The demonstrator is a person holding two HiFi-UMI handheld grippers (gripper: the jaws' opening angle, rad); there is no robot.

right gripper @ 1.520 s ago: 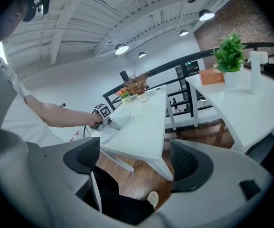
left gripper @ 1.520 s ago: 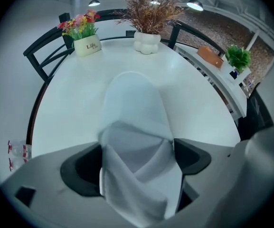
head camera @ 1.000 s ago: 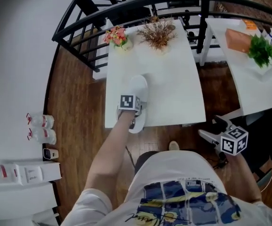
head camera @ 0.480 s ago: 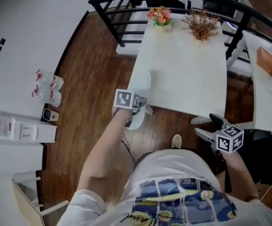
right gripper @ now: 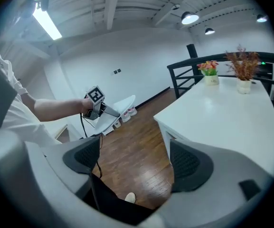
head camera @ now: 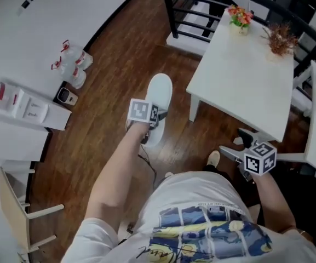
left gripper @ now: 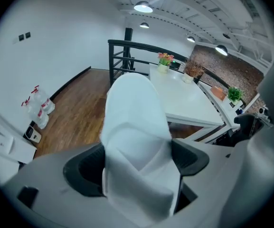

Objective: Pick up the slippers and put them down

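- While your left gripper (head camera: 153, 124) clamped the white slipper (head camera: 159, 92) tight, it hung over wooden floor (head camera: 119, 59), just clear of the table (head camera: 245, 64) corner.
- Your right gripper (head camera: 234, 146) stood open, empty, near the table's front edge.
- Open floor stretched left toward the wall (head camera: 48, 15).

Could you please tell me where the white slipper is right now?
In the head view, the white slipper is left of centre, clamped in the left gripper above the wooden floor, just left of the white table's near corner.
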